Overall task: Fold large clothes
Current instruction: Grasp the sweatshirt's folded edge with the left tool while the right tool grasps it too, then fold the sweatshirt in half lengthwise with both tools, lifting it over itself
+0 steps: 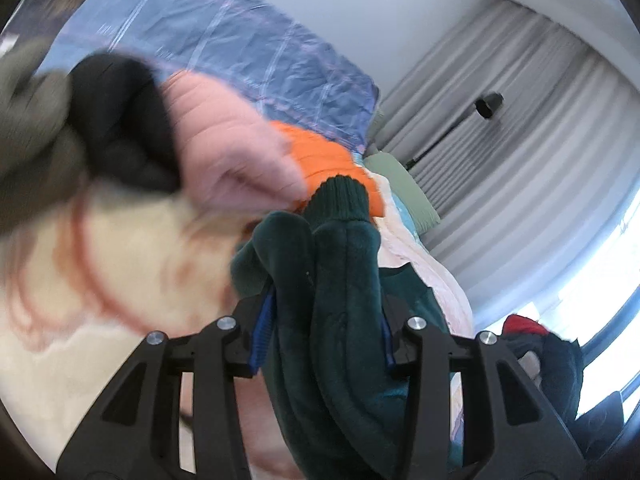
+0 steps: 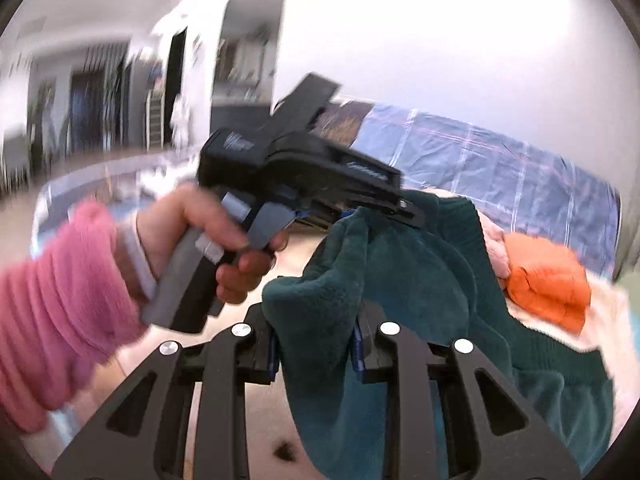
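Observation:
A dark green fleece garment (image 1: 344,280) with a ribbed cuff hangs bunched between the blue pads of my left gripper (image 1: 324,336), which is shut on it. In the right wrist view the same green garment (image 2: 420,280) is clamped in my right gripper (image 2: 316,344), low in the frame. Further off, a hand in a pink sleeve (image 2: 60,300) holds the left gripper (image 2: 404,210), whose jaws pinch the garment's upper edge. The fleece stretches between the two grippers above the bed.
A pile of clothes lies on the bed: a pink jacket (image 1: 224,140), a black piece (image 1: 124,120), an olive one (image 1: 32,128) and an orange jacket (image 2: 548,280). A cream blanket (image 1: 120,272) and a blue plaid sheet (image 1: 256,40) cover the bed. Grey curtains (image 1: 500,140) hang at the right.

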The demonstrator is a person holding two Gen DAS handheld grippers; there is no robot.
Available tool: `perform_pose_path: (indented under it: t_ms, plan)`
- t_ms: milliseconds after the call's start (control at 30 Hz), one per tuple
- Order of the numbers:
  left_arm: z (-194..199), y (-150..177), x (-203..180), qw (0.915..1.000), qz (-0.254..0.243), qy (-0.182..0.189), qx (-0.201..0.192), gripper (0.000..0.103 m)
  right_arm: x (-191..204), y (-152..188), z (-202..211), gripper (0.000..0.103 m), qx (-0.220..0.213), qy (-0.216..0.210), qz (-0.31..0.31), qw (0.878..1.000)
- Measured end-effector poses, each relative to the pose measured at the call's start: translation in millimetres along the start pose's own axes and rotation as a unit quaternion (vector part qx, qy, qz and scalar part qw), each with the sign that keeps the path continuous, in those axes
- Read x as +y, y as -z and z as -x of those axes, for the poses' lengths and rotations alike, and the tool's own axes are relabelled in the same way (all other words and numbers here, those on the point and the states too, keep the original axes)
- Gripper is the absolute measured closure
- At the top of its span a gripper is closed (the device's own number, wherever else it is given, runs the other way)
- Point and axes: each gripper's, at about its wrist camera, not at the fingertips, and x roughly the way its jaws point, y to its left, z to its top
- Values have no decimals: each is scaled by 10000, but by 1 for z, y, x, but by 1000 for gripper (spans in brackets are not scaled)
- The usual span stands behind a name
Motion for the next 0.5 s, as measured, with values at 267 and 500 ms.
perform_pose_path:
  t_ms: [267,500]
  plan:
    - [-63,-41,-149,9924,-990,-528,498,60,-114,-3,91,77,-909,-62,-1410,9858]
    - [-185,-19,-272,9644,-2163,-850,1263,59,-227,61,184,77,-1399,219,-2950,9449]
